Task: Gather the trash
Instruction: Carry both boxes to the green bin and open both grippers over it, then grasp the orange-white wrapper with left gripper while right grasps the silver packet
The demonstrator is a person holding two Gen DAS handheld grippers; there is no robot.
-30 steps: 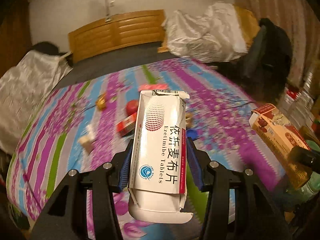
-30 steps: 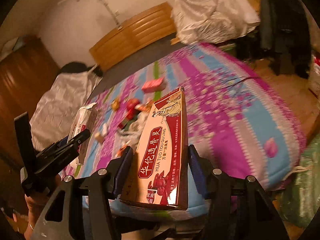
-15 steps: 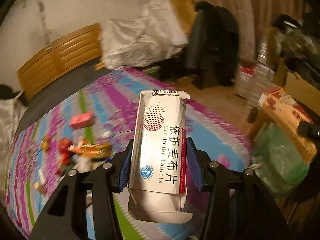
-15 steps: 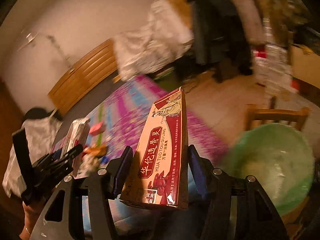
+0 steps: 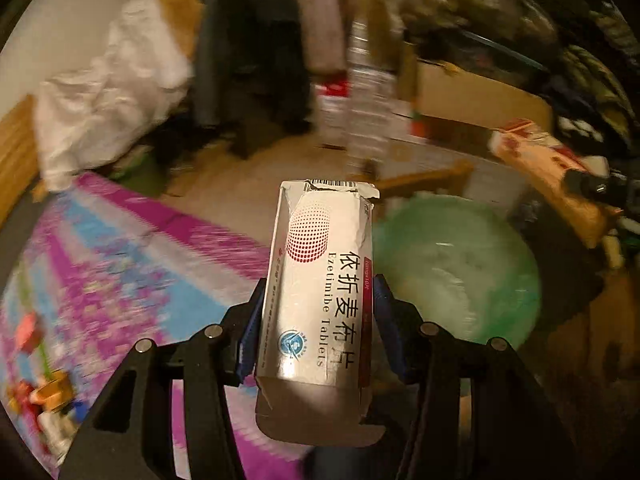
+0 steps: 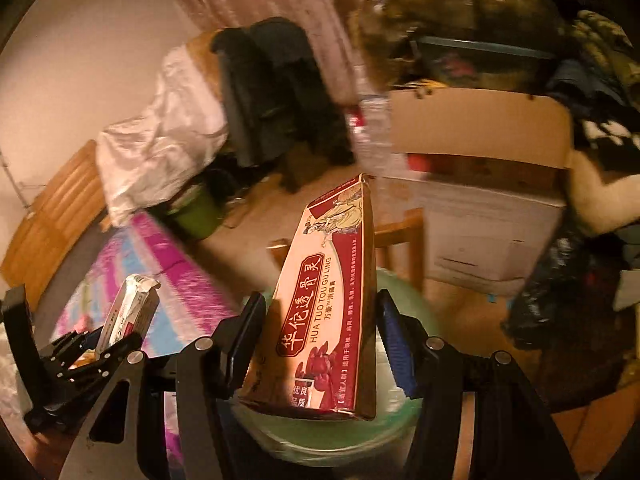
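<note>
- Both views are dim and warm, with an orange-yellow cast over everything.
- In the left wrist view the white tablet box (image 5: 320,292) is the brightest thing, its face lit and sharp; its lower flap lies in shadow.
- The patterned bed cover (image 5: 120,264) is smeared into streaks by motion blur, and the bottles and cartons behind are blurred too.
- In the right wrist view the red carton (image 6: 328,312) is crisp, with a soft sheen on its face.
- The green bag (image 5: 460,272) is hazy, with small pale glints.
- Fisheye bending curves the edges, and black corners frame each round picture.
- The upper right clutter sinks into darkness.
</note>
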